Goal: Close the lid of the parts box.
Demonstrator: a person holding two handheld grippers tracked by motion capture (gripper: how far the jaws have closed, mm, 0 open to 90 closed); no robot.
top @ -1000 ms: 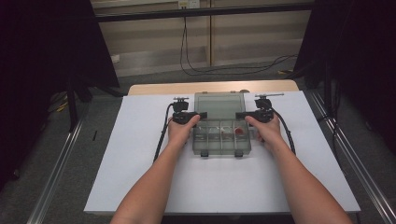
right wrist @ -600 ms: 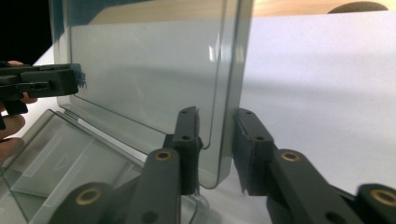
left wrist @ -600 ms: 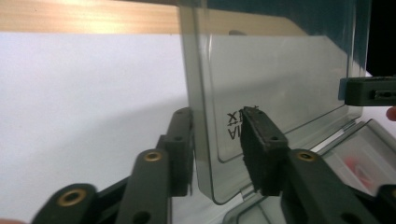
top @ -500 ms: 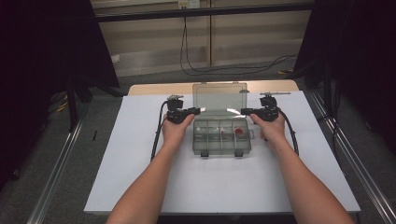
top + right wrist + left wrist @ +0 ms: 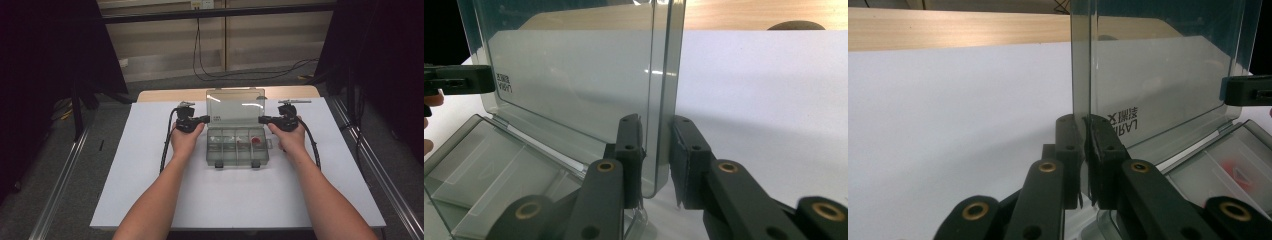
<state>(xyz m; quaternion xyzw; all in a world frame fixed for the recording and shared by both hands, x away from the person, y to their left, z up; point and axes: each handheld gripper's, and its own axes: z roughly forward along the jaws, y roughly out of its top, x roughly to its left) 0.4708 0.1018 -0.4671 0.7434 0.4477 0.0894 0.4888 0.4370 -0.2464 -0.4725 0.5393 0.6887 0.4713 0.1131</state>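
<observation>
A clear grey compartment box [image 5: 237,150] sits mid-table with its lid [image 5: 235,105] standing upright. A small red piece [image 5: 256,140] lies in a right-hand compartment. My left gripper [image 5: 205,119] is shut on the lid's left edge; in the left gripper view its pads [image 5: 1087,122] pinch the lid [image 5: 1158,65], the jaws having just closed in. My right gripper [image 5: 261,120] holds the lid's right edge, and in the right gripper view its jaws [image 5: 656,122], which have also just closed in, clamp the rim of the lid [image 5: 574,65]. The box's tray [image 5: 489,170] lies below.
The box rests on a white board [image 5: 150,190] over a wooden table [image 5: 165,94]. Metal rails [image 5: 65,185] run along both sides of the table. Cables [image 5: 260,70] lie on the floor behind. Two latches [image 5: 219,163] stick out at the box's near edge.
The lid has swung up from a lower tilt to upright. Both hands have moved a little away from me with it, and both pairs of jaws have closed on its side edges.
</observation>
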